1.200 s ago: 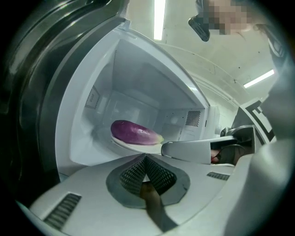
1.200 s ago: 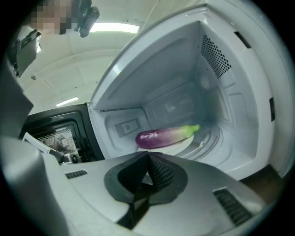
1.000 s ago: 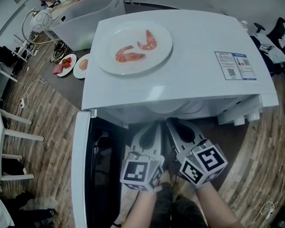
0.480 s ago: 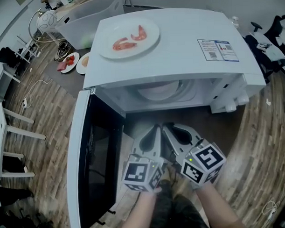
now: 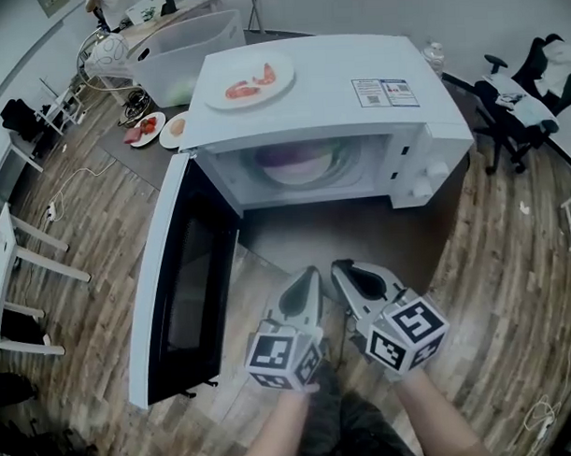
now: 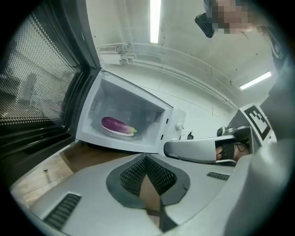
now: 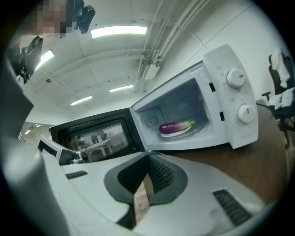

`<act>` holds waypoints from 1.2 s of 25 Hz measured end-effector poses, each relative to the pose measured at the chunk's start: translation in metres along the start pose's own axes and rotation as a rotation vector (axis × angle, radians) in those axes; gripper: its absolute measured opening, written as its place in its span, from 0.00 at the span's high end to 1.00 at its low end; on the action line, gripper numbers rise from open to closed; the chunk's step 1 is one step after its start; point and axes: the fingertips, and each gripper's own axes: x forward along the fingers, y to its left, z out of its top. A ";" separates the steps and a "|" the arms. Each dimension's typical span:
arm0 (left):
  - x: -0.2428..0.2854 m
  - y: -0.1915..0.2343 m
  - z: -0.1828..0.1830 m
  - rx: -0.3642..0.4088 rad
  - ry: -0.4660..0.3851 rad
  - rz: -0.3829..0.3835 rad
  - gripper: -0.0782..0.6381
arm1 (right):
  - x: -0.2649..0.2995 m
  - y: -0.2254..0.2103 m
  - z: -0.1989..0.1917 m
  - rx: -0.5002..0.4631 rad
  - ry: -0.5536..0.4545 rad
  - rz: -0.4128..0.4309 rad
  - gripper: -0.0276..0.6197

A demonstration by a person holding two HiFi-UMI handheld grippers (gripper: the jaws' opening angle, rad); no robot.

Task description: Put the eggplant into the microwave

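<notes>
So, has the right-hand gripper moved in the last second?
Yes. The right gripper has pulled back from the microwave: its tip was at the open front, and now bare table lies between them.

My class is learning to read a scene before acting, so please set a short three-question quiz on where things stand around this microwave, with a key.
1. Where is the eggplant? A. inside the microwave, on a plate; B. on top of the microwave; C. on the floor.
2. True or false: the microwave door stands open.
3. Fill in: the jaws of the left gripper and the right gripper are ____, with nothing between them.
Key: 1 A; 2 true; 3 shut.
</notes>
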 end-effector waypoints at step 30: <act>-0.193 -0.153 0.028 0.044 -0.110 -0.052 0.89 | -0.197 0.160 0.013 -0.130 -0.115 0.081 0.96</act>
